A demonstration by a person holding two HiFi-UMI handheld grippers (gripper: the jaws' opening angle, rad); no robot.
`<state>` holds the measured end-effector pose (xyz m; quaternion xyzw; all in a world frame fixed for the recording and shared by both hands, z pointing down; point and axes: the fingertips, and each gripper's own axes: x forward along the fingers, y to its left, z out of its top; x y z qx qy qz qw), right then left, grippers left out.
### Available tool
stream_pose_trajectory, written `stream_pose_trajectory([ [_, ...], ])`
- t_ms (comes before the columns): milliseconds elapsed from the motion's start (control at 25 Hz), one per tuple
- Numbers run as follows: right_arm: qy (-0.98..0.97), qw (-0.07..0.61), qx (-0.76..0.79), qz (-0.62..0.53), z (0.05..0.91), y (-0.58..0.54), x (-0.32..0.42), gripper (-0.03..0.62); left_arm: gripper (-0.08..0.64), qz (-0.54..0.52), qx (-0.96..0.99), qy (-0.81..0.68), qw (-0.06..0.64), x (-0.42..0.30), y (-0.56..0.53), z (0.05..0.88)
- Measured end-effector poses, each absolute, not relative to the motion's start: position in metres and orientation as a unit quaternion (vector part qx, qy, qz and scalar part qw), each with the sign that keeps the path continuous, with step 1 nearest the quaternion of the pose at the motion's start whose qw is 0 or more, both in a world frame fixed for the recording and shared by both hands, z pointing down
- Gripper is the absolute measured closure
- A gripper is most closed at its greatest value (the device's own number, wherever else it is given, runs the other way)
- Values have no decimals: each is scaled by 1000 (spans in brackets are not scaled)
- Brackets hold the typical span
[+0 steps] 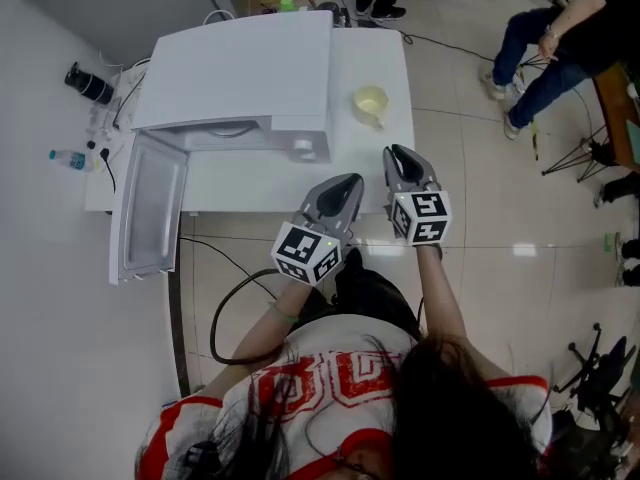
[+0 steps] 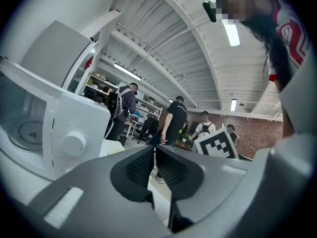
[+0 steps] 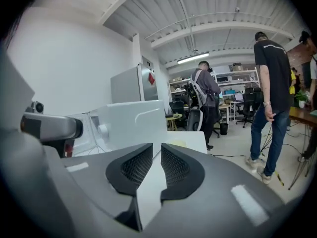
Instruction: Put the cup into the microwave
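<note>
A pale yellow cup (image 1: 371, 103) stands on the white table (image 1: 372, 168), right of the white microwave (image 1: 240, 68). The microwave's door (image 1: 150, 208) hangs open at the left, past the table's front edge. My left gripper (image 1: 350, 180) hovers at the table's front edge, below the microwave's knob panel, shut with nothing in it. My right gripper (image 1: 398, 151) is just right of it, short of the cup, its jaws a narrow gap apart and empty. The right gripper view shows the cup (image 3: 179, 144) beyond the right gripper (image 3: 157, 148). The left gripper view has the microwave (image 2: 59, 128) left of the left gripper (image 2: 154, 150).
A small water bottle (image 1: 68, 158) and a black object (image 1: 88, 84) lie left of the microwave among cables. A black cable (image 1: 225, 313) loops on the floor below the door. A seated person (image 1: 560, 38) is at the far right; several people stand in the room behind.
</note>
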<state>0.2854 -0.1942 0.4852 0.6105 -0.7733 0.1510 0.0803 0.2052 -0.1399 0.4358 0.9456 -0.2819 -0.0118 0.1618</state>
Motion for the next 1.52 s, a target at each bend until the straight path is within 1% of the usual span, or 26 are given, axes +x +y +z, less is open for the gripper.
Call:
stream_pose_trajectory([
  [80, -780, 91, 601, 151, 495, -208, 286, 509, 558, -5, 945, -282, 168, 209, -144, 442],
  [120, -784, 97, 595, 150, 500, -214, 285, 506, 558, 0, 944, -284, 168, 211, -145, 444],
  [280, -789, 129, 583, 145, 519, -236, 284, 446, 558, 9, 944, -292, 154, 216, -151, 452],
  [360, -785, 139, 586, 147, 530, -247, 288, 403, 558, 12, 944, -293, 150, 219, -151, 456],
  [480, -778, 154, 589, 154, 545, -263, 293, 371, 558, 17, 945, -292, 150, 223, -153, 460],
  [600, -775, 161, 586, 173, 560, -278, 298, 313, 558, 20, 944, -295, 149, 226, -156, 463],
  [840, -777, 170, 578, 183, 573, -305, 300, 237, 558, 27, 941, -302, 153, 225, -161, 467],
  [1120, -774, 193, 573, 188, 589, -322, 299, 193, 558, 35, 940, -306, 151, 226, -168, 472],
  [1520, -769, 197, 575, 196, 595, -348, 295, 184, 558, 35, 937, -310, 158, 222, -173, 475],
])
